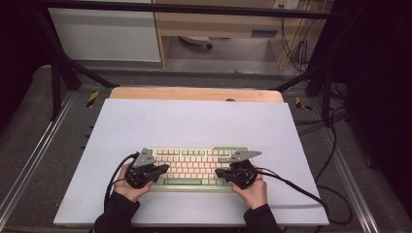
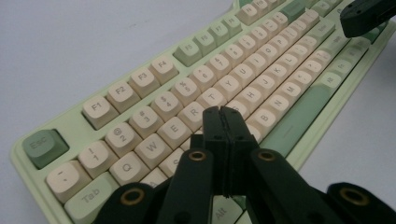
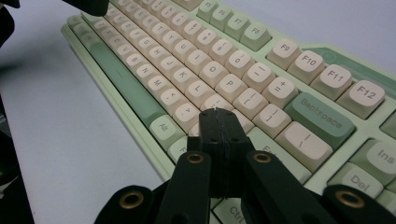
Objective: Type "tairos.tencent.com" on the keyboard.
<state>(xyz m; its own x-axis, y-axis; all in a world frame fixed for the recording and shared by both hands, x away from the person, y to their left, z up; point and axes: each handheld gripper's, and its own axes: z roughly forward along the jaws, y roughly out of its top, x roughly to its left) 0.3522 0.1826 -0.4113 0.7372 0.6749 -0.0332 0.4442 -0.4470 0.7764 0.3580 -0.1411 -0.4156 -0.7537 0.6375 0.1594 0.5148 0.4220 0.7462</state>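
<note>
A pale green keyboard (image 1: pixel 194 166) with cream and green keys lies on the white table top near the front edge. My left gripper (image 1: pixel 166 168) hovers over its left end, jaws shut with nothing between them. In the left gripper view, the left gripper (image 2: pixel 221 111) points over the keyboard (image 2: pixel 154 107) around the letter rows. My right gripper (image 1: pixel 218 172) is over the right end, also shut and empty. In the right gripper view, the right gripper (image 3: pixel 216 112) sits just above the keys of the keyboard (image 3: pixel 224 70) near the right shift area.
The white table top (image 1: pixel 194 121) has bare room behind and beside the keyboard. A wooden strip (image 1: pixel 194 93) runs along its far edge. Black cables (image 1: pixel 301 191) trail from the grippers across the front. A metal frame and loose floor cables surround the table.
</note>
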